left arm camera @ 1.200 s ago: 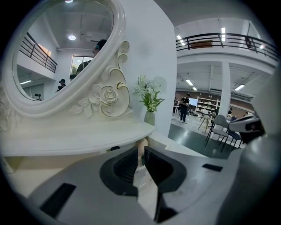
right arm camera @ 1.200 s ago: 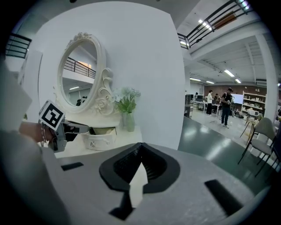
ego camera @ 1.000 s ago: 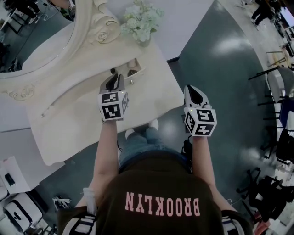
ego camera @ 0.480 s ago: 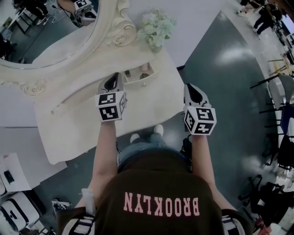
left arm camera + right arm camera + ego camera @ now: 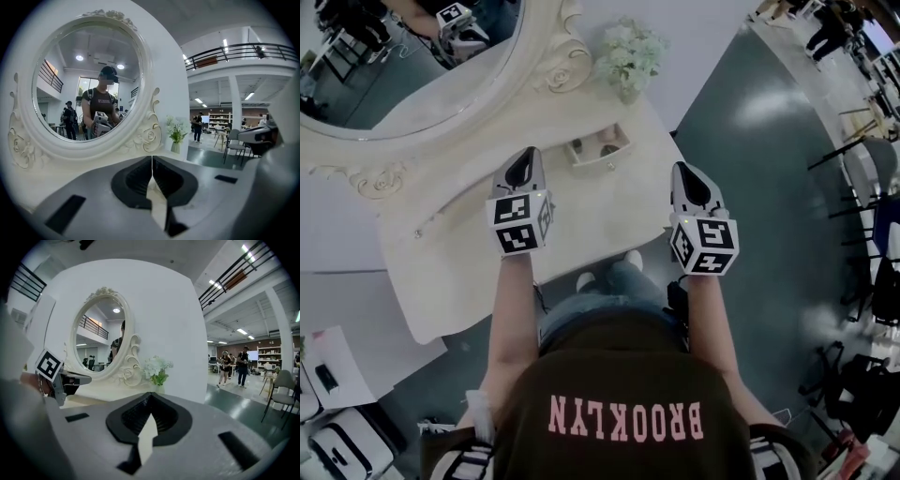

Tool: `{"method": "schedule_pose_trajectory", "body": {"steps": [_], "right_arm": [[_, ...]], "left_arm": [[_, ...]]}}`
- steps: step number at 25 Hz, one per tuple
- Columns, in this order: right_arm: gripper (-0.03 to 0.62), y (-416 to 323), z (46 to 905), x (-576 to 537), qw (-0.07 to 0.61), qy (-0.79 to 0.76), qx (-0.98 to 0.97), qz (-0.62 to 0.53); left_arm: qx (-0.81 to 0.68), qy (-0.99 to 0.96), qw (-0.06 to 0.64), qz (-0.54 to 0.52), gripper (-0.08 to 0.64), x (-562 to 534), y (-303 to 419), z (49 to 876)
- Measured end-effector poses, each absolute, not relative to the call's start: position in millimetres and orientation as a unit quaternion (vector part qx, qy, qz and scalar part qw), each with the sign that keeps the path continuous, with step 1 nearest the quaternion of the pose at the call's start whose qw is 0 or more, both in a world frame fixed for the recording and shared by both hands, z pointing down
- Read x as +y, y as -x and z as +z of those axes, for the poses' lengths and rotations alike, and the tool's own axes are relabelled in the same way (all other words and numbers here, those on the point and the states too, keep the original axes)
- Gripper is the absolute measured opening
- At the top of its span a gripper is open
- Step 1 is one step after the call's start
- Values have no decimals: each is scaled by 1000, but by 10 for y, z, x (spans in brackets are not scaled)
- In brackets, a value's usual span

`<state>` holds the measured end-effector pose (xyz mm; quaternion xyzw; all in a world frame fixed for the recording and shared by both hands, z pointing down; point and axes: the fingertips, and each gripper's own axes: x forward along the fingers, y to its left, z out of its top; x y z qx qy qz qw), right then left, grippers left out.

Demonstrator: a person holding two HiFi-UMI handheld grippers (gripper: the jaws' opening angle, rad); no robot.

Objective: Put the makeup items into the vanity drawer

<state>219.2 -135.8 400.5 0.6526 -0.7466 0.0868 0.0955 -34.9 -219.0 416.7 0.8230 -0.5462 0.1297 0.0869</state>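
Observation:
A small drawer [image 5: 600,161] stands open in the cream vanity [image 5: 469,253], with a dark item [image 5: 578,145] and a pinkish item [image 5: 609,150] lying inside. Shut and holding nothing, my left gripper [image 5: 525,157] hovers over the vanity top to the left of the drawer and apart from it. In the left gripper view its jaws [image 5: 152,160] meet, pointing at the oval mirror [image 5: 89,89]. My right gripper [image 5: 690,174] hangs off the vanity's right edge over the floor. It is shut and empty too, as the right gripper view [image 5: 150,398] shows.
A vase of white flowers [image 5: 630,54] stands at the vanity's back right corner, beside the ornate mirror frame [image 5: 562,66]. The person's shoes [image 5: 609,272] are at the vanity's front edge. Chairs [image 5: 872,187] line the right; white cases [image 5: 342,441] sit at the lower left.
Both grippers have risen and drawn back a little. The left one, earlier right at the drawer's front, now sits clear of it to the left. The drawer stays open.

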Motion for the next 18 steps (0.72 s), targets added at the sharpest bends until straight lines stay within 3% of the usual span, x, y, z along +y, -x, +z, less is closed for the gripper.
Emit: {"method": "schedule_pose_trajectory", "body": {"steps": [18], "right_arm": [[-11, -1921, 3564, -1101, 80, -665, -742, 37]], "left_arm": [[-546, -833, 55, 68, 9, -1970, 628, 3710]]}}
